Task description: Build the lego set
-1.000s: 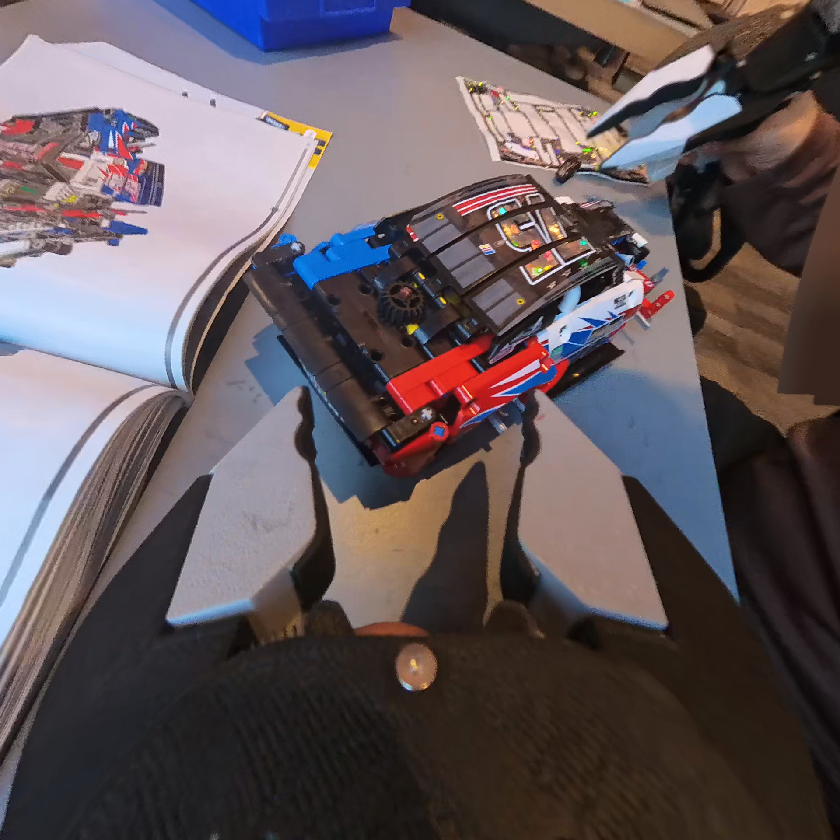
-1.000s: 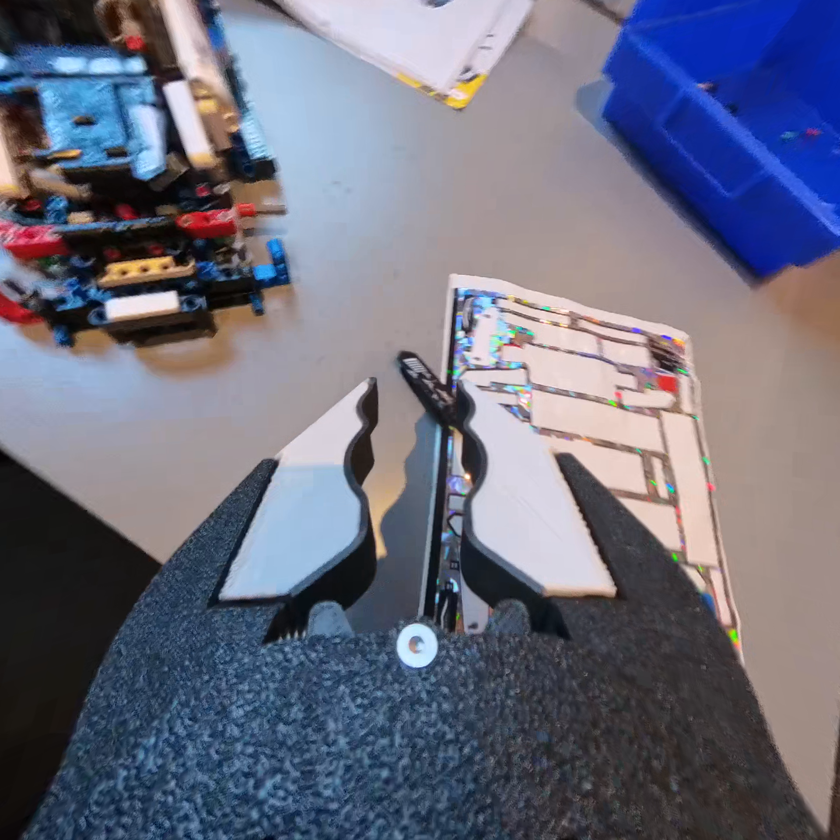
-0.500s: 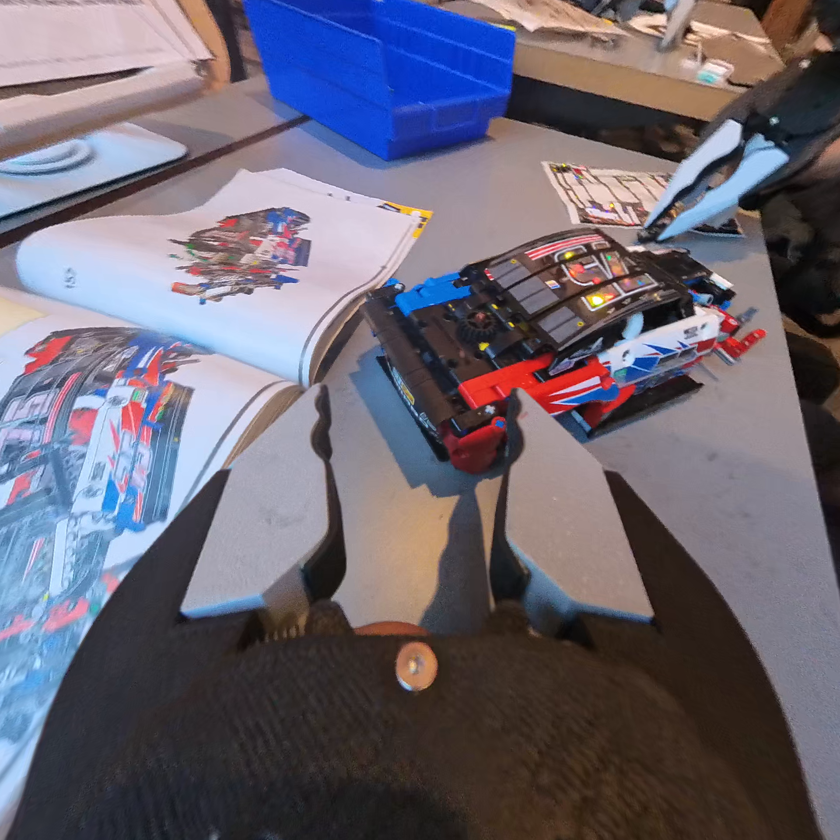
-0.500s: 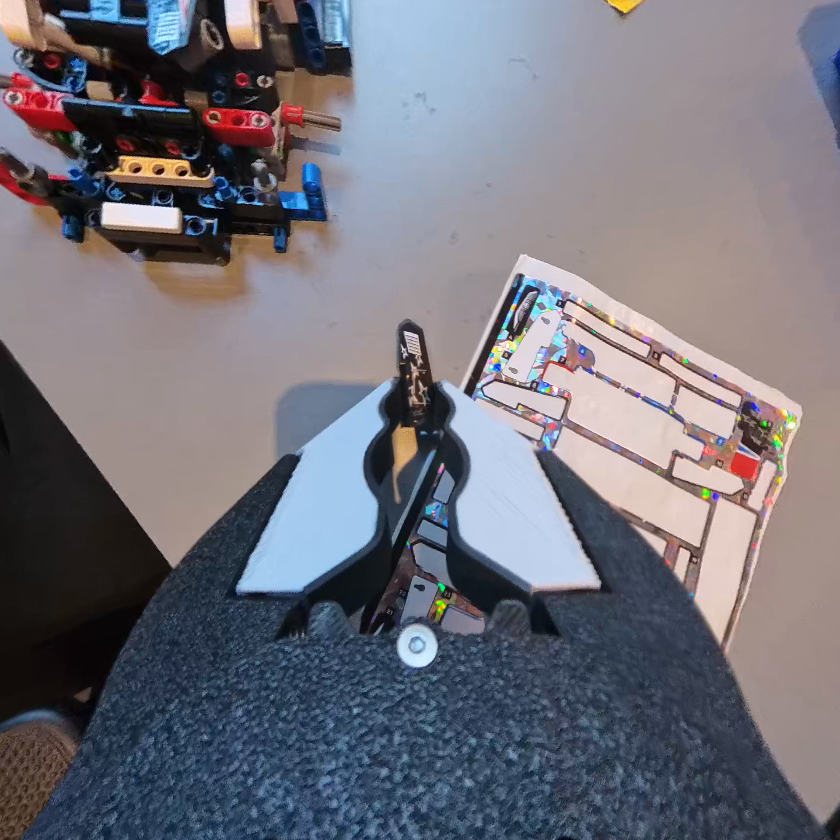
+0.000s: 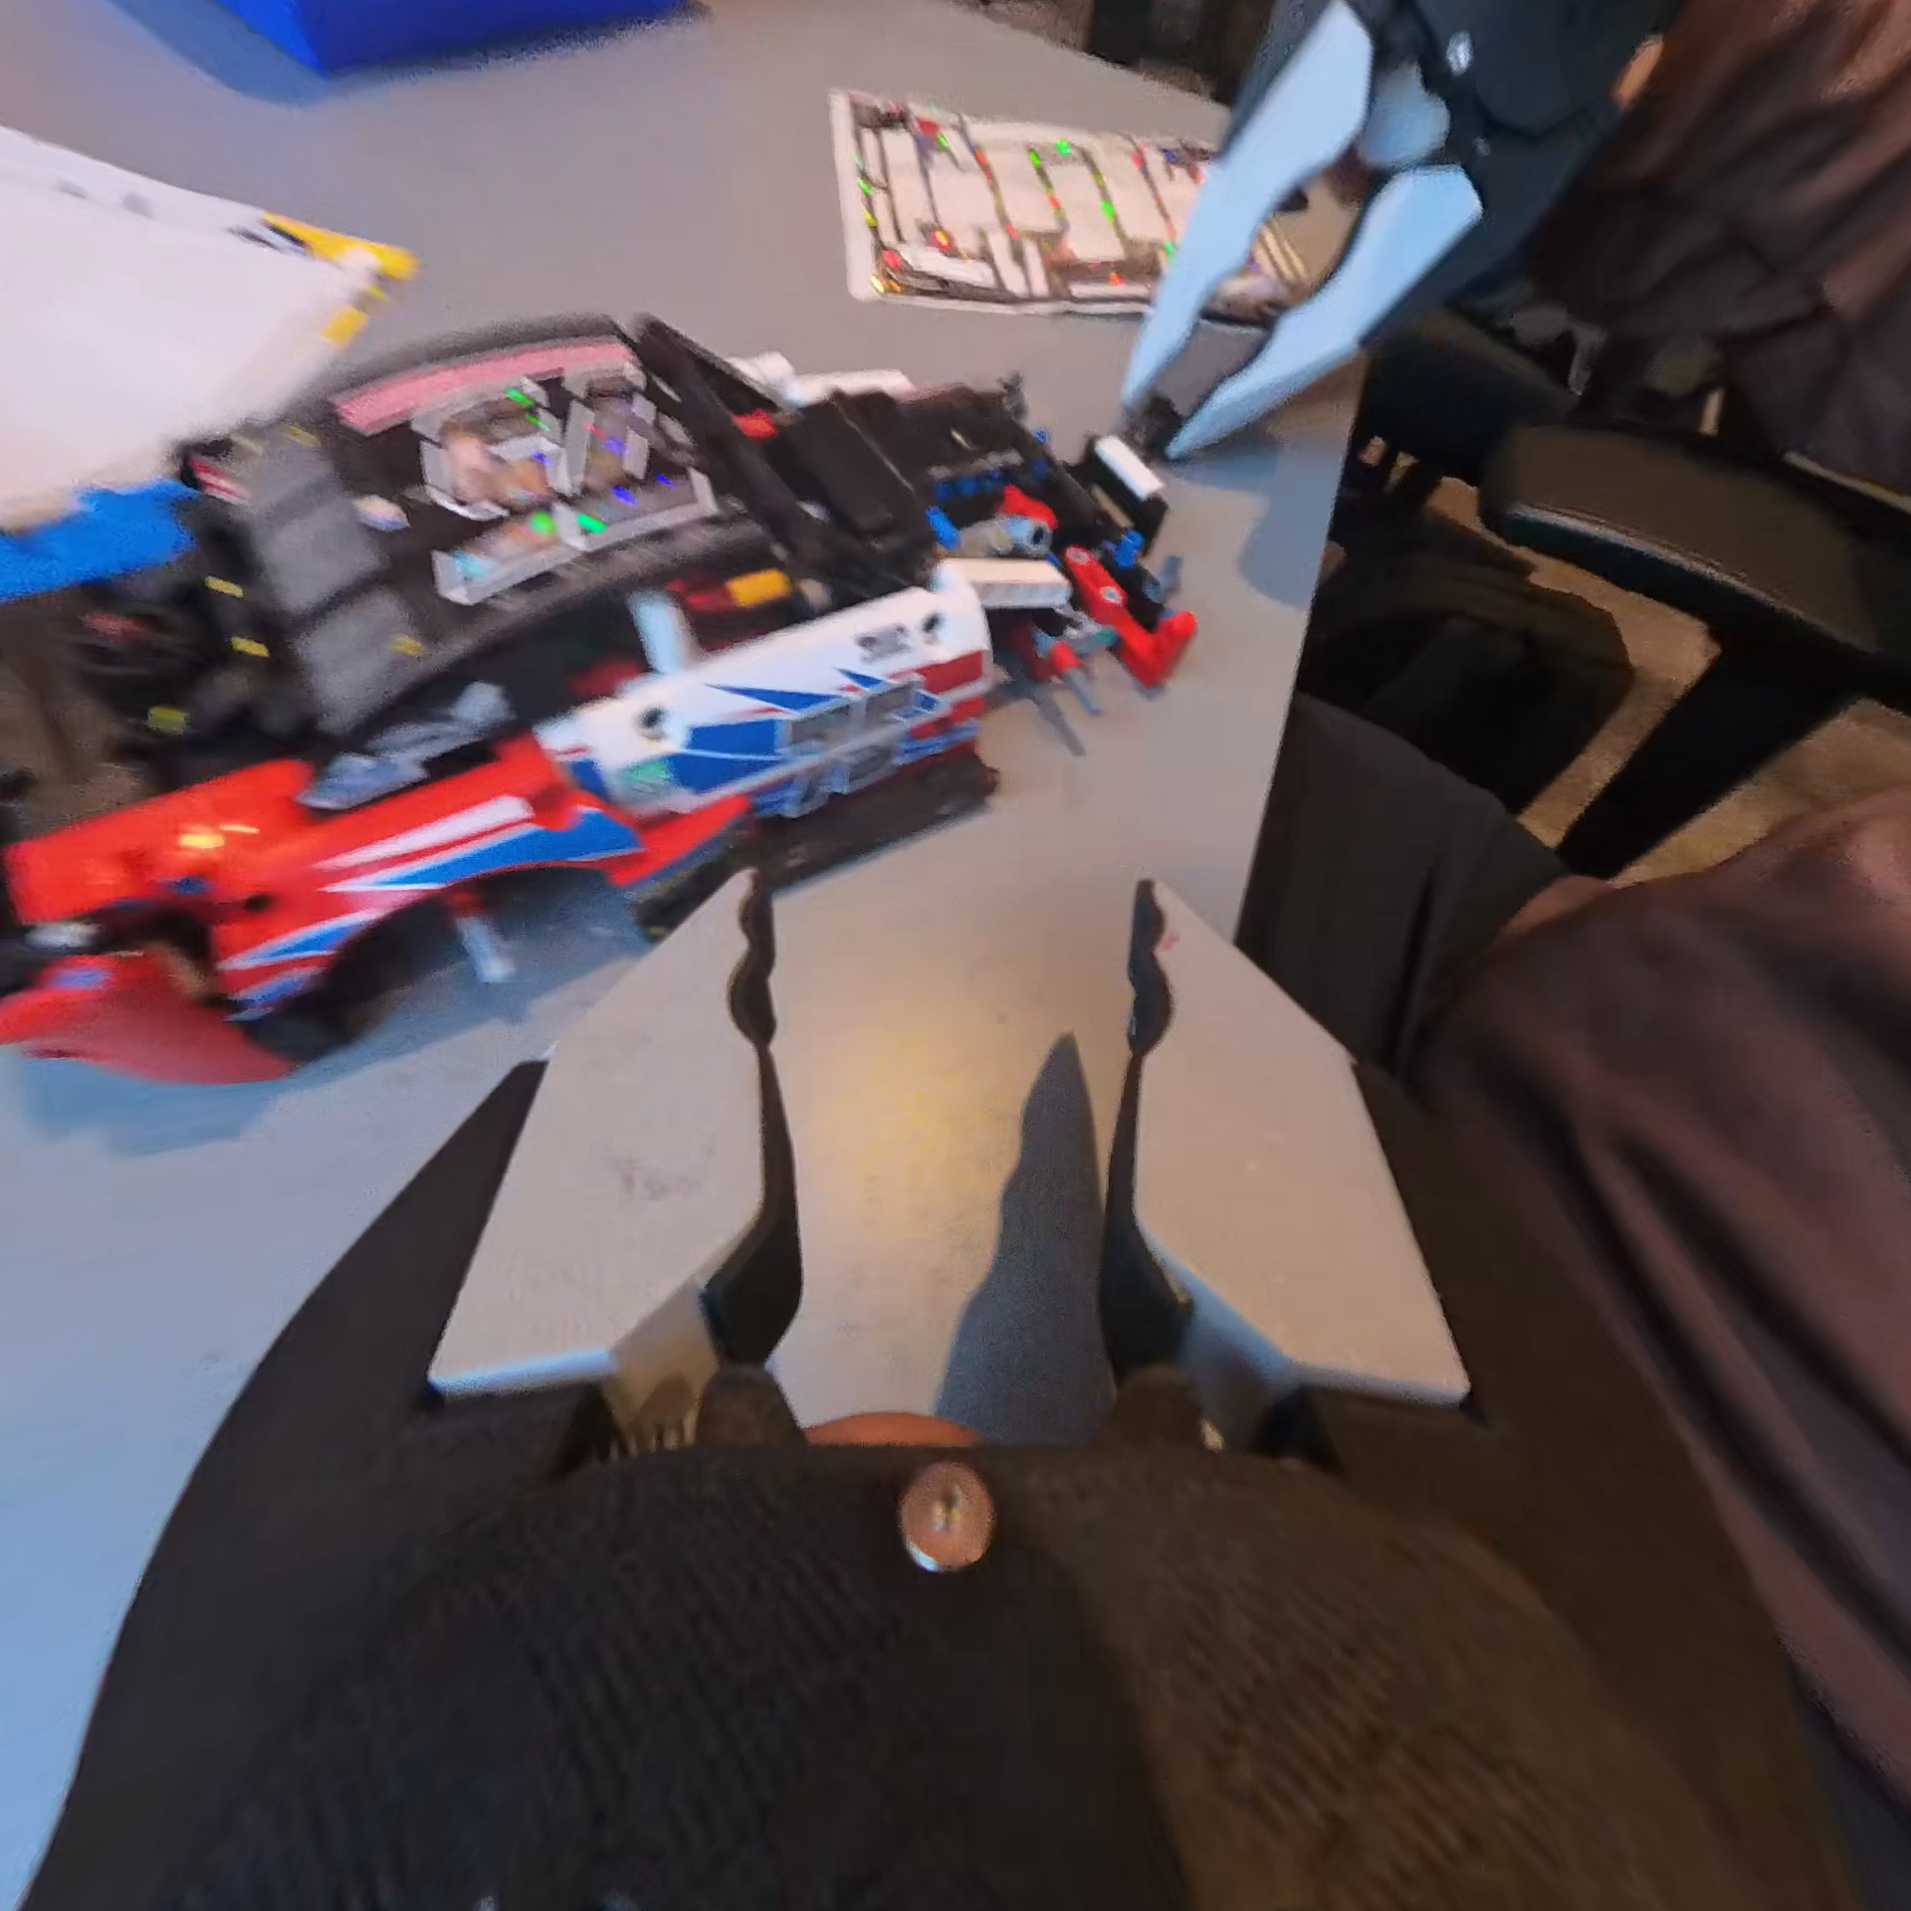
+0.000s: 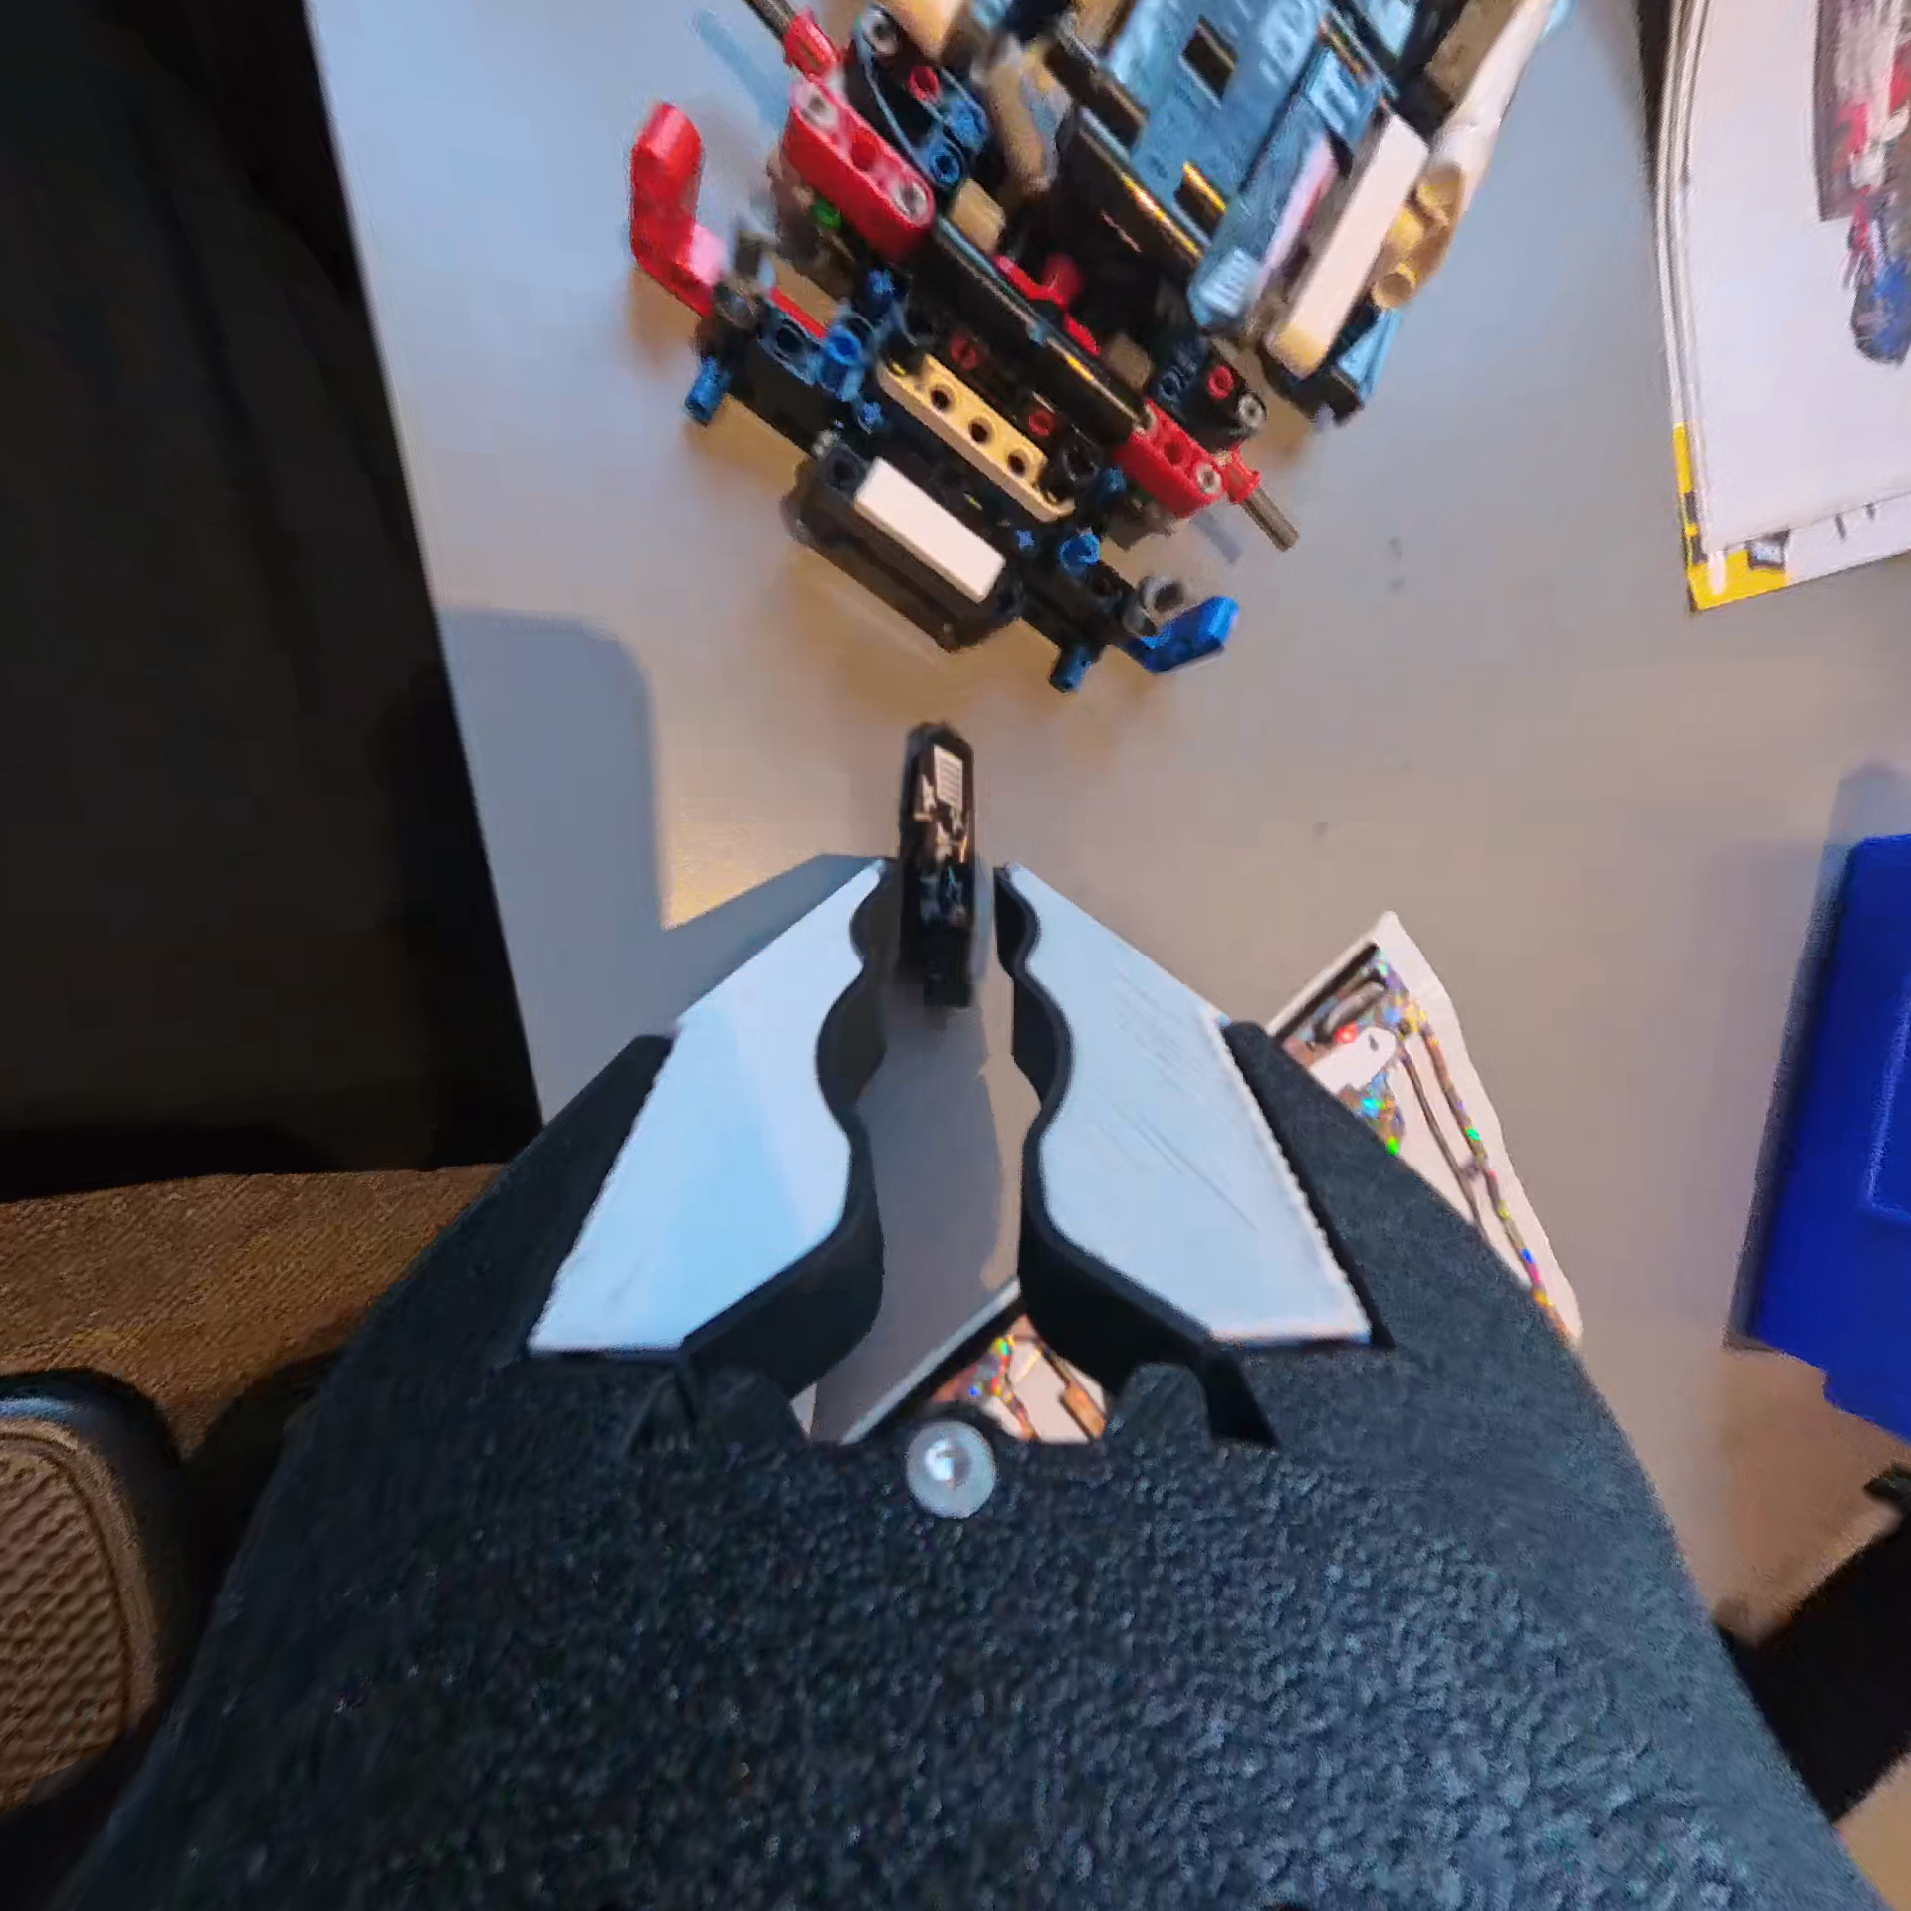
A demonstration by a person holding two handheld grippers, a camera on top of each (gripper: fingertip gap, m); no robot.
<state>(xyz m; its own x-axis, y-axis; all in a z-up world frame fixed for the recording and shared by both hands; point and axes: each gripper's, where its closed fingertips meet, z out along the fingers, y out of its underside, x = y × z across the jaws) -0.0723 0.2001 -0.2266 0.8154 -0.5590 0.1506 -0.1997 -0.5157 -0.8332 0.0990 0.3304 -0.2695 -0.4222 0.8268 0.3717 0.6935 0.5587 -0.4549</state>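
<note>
Pinching black piece (image 6: 939, 869): right gripper (image 6: 939, 879).

Partly built red, white, blue and black lego car (image 5: 579, 641) sat on the flat grey table (image 5: 931, 1117), near its right edge. Holographic sticker sheet (image 5: 1024, 207) lay behind the car. Open white instruction booklet (image 5: 134, 310) lay to the car's left. Blue plastic bin (image 6: 1851, 1117) stood beyond the sheet.

lego car (image 5: 579, 641): glossy plastic | sticker sheet (image 5: 1013, 207): holographic paper | table (image 6: 1448, 724): matt grey
</note>
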